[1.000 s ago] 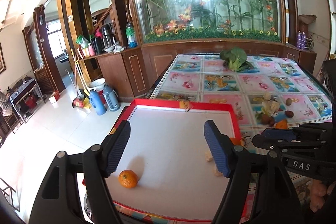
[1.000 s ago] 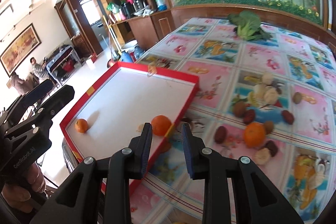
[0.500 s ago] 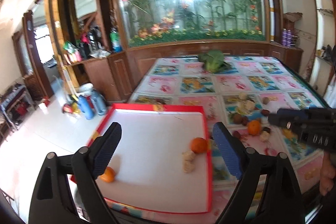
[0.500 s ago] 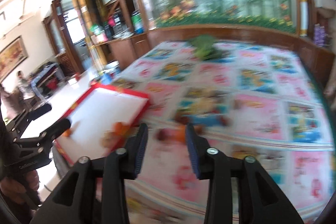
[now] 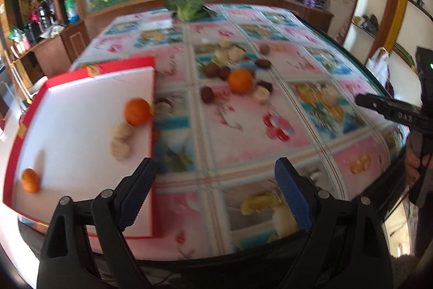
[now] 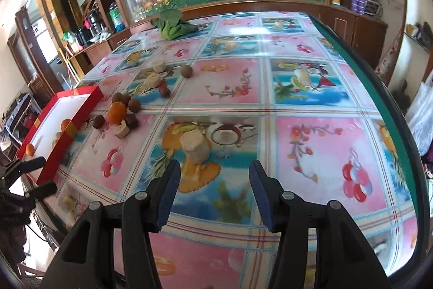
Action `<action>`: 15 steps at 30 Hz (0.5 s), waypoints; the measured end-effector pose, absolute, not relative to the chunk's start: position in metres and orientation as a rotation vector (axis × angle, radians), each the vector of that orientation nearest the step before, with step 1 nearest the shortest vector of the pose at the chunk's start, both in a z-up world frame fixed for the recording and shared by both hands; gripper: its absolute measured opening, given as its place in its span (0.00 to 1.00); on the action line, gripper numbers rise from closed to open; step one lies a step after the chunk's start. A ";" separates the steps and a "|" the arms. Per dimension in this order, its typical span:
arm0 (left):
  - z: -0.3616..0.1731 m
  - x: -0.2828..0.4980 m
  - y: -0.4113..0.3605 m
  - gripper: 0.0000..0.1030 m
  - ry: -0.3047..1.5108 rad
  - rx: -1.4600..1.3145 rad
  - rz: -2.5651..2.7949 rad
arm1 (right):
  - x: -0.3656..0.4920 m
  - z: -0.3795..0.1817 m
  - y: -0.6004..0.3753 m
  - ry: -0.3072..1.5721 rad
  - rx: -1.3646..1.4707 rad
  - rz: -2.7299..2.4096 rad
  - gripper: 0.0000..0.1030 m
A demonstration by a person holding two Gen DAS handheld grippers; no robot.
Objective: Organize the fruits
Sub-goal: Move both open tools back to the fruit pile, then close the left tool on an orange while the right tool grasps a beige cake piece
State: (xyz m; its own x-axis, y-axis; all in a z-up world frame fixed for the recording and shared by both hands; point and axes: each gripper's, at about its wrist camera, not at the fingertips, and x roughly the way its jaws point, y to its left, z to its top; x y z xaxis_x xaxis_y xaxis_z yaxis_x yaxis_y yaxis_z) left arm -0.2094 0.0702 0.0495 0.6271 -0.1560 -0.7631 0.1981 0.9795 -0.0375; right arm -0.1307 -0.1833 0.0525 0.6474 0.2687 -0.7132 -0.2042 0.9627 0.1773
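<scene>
A red-rimmed white tray [image 5: 81, 104] lies at the table's left edge and holds two oranges [image 5: 137, 111] and two pale lumps [image 5: 120, 144]. On the cloth beside it lies a loose pile: an orange [image 5: 240, 80], brown fruits [image 5: 211, 70] and pale pieces [image 5: 261, 95]. My left gripper [image 5: 213, 197] is open and empty above the table's near edge. My right gripper [image 6: 213, 194] is open and empty, just short of a pale chunk [image 6: 196, 146]. The tray [image 6: 67, 126] and pile orange [image 6: 117, 113] show far left in the right wrist view.
A leafy green vegetable [image 5: 188, 6] lies at the table's far side, by a wooden cabinet and a flower-painted panel. The flowered tablecloth [image 6: 297, 99] has a green edge on the right. The right gripper's body [image 5: 392, 110] shows at the right of the left wrist view.
Both grippers swung right, away from the tray. The right gripper opened wider and now faces a pale chunk on the cloth. An orange it stood at now lies in the tray.
</scene>
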 end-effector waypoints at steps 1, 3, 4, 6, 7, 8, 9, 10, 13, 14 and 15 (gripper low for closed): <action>0.047 -0.211 0.068 0.87 0.881 0.057 -0.207 | -0.127 0.052 -0.183 0.821 0.081 0.276 0.51; 0.044 -0.211 0.066 0.87 0.894 0.064 -0.207 | -0.122 0.049 -0.178 0.822 0.070 0.298 0.52; 0.045 -0.211 0.068 0.87 0.893 0.064 -0.204 | -0.116 0.048 -0.173 0.832 0.061 0.303 0.52; 0.049 -0.206 0.071 0.87 0.892 0.054 -0.192 | -0.111 0.042 -0.169 0.846 0.047 0.296 0.52; 0.050 -0.202 0.073 0.87 0.893 0.045 -0.191 | -0.104 0.039 -0.164 0.865 0.034 0.290 0.52; 0.053 -0.198 0.074 0.87 0.895 0.037 -0.190 | -0.099 0.035 -0.163 0.882 0.034 0.286 0.52; 0.056 -0.193 0.075 0.87 0.896 0.032 -0.189 | -0.095 0.032 -0.161 0.899 0.043 0.284 0.52; 0.060 -0.188 0.075 0.87 0.892 0.031 -0.188 | -0.095 0.029 -0.162 0.909 0.050 0.283 0.52; 0.071 -0.169 0.069 0.87 0.864 0.051 -0.184 | -0.089 0.025 -0.162 0.922 0.062 0.272 0.38; 0.074 -0.162 0.066 0.87 0.858 0.059 -0.186 | -0.087 0.026 -0.162 0.924 0.065 0.279 0.31; 0.075 -0.153 0.062 0.87 0.852 0.072 -0.193 | -0.086 0.025 -0.162 0.927 0.069 0.283 0.28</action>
